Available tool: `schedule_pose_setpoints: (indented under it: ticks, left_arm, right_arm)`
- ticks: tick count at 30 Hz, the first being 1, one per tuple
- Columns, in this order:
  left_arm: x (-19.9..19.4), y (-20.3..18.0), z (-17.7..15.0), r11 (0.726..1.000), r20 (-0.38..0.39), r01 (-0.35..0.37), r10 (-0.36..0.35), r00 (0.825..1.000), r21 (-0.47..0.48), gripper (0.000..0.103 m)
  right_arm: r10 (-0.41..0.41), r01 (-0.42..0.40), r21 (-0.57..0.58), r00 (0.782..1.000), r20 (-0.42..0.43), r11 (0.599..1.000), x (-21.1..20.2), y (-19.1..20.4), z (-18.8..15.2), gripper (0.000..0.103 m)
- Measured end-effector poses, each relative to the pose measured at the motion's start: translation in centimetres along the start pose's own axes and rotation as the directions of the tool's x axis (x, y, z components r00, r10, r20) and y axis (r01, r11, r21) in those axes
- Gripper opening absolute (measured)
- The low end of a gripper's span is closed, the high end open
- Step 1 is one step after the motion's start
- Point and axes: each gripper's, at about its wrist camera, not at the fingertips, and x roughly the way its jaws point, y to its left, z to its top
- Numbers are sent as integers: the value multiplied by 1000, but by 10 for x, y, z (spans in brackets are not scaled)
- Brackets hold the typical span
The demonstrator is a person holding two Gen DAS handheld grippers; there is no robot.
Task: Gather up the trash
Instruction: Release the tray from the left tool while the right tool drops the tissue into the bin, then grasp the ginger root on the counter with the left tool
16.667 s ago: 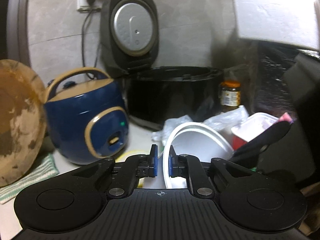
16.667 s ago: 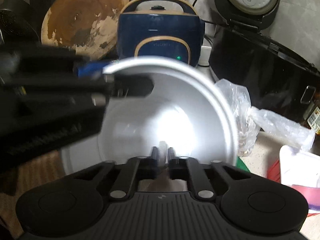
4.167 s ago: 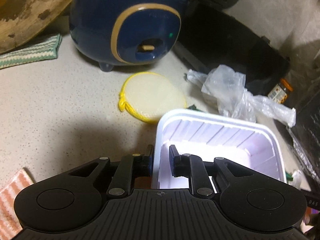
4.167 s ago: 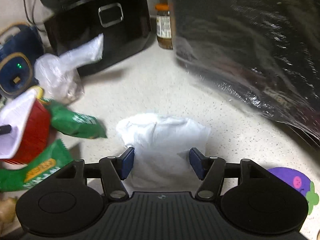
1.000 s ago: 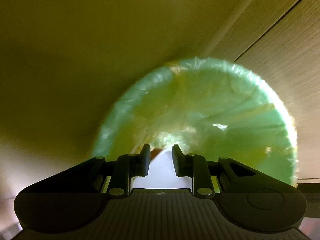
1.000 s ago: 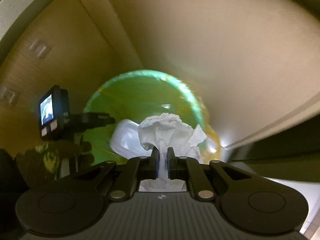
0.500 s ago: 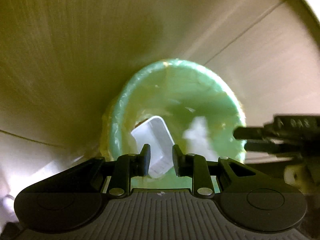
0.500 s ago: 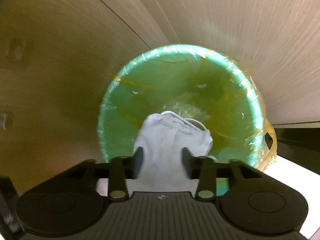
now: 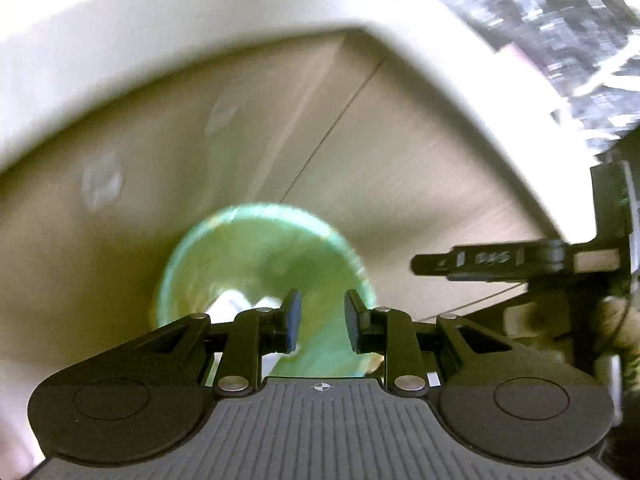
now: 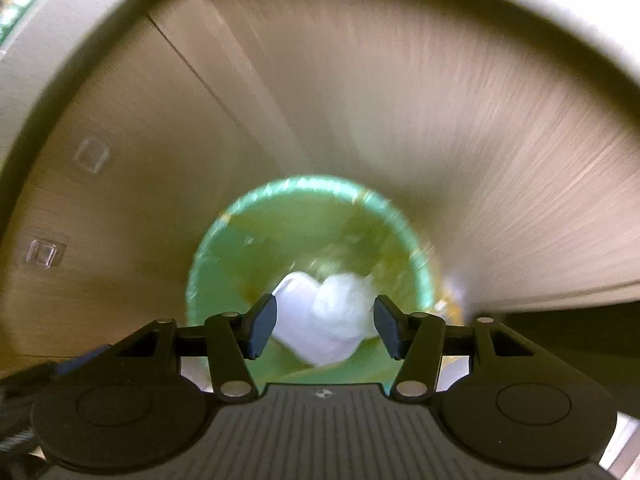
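Crumpled white tissue (image 10: 344,304) & smooth plastic tub (image 10: 296,300) in round green-lined bin (image 10: 224,248), right tongs (image 10: 325,327) spread wide, left tongs (image 9: 318,320) apart, empty

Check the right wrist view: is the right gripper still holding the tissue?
No: the right gripper is wide open, and the tissue lies below it inside the green bin, beside the white tray.

Wood-grain cabinet doors (image 10: 420,128) beneath a pale countertop edge (image 9: 168,36).

Glossy green plastic bin liner (image 10: 304,216), crumpled white paper (image 10: 340,312), wood-grain cabinet doors (image 10: 460,160), matt black tongs (image 10: 324,326)
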Motion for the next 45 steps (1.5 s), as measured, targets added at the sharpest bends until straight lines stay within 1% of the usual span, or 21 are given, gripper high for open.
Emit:
schedule_pose_setpoints:
  ticks: [3,5,8,10,12,13,16,18,19,20,24,25,27,28,30,32,36,38,39,43,45]
  left_arm:
    - [-43,-28,30,995,100,49,-57,993,85,27]
    - [-73,-43,49,989,192,15,-43,980,146,27]
    - [-113,-48,73,970,329,-133,61,943,201,27]
    - [-126,-43,84,936,379,-265,165,911,230,27]
    - [-134,-32,88,890,406,-382,263,875,249,27]
    - [-136,-25,91,876,402,-409,289,869,254,27]
    - [-126,-1,98,873,334,-413,320,886,259,27]
    - [-119,6,101,864,325,-424,333,885,271,27]
    - [-115,8,103,862,319,-422,331,888,282,27]
    - [-109,12,104,862,313,-414,324,893,292,30]
    - [-96,19,101,878,281,-356,271,921,320,40]
    - [-94,18,99,879,273,-352,270,924,322,41]
    - [-87,18,97,864,256,-382,308,916,328,42]
    - [-83,21,99,865,246,-387,319,915,320,42]
    - [-83,28,101,887,240,-366,304,922,282,42]
    - [-84,35,103,912,238,-333,277,931,238,41]
    - [-89,47,107,963,237,-228,191,953,140,41]
    - [-89,49,107,973,240,-205,176,955,102,41]
    - [-89,49,106,973,246,-209,178,953,102,41]
    - [-89,52,107,976,269,-208,184,945,63,41]
    - [-90,56,110,976,270,-214,197,942,35,41]
  right_arm:
    - [-18,22,-35,993,114,999,-41,7,4,54]
    - [-16,24,-35,976,217,999,-73,12,8,55]
    - [4,4,-25,939,343,1000,-115,15,15,58]
    - [28,-13,-40,920,391,999,-135,20,18,58]
    - [35,-10,-62,906,421,998,-147,27,18,59]
    - [35,-4,-72,903,429,997,-150,31,18,59]
    - [41,1,-97,904,426,995,-153,41,16,59]
    - [50,-4,-111,907,417,994,-151,47,15,59]
    - [52,0,-124,907,419,992,-152,50,14,59]
    - [44,14,-132,903,427,991,-154,58,13,59]
    - [-26,118,-159,873,487,980,-165,73,9,59]
    - [-50,148,-157,864,501,976,-167,72,10,60]
    - [-83,181,-142,851,518,973,-171,68,12,61]
    - [-93,187,-131,848,522,974,-173,63,14,62]
    - [-112,194,-104,844,524,976,-175,54,18,62]
    - [-140,215,-80,832,537,973,-177,48,22,62]
    - [-209,263,-8,784,584,965,-187,31,35,65]
    - [-232,260,40,769,596,965,-189,21,46,67]
    - [-236,246,66,769,594,967,-190,14,53,67]
    - [-239,168,176,793,560,970,-185,-3,79,67]
    - [-254,169,201,794,553,965,-179,-1,91,67]
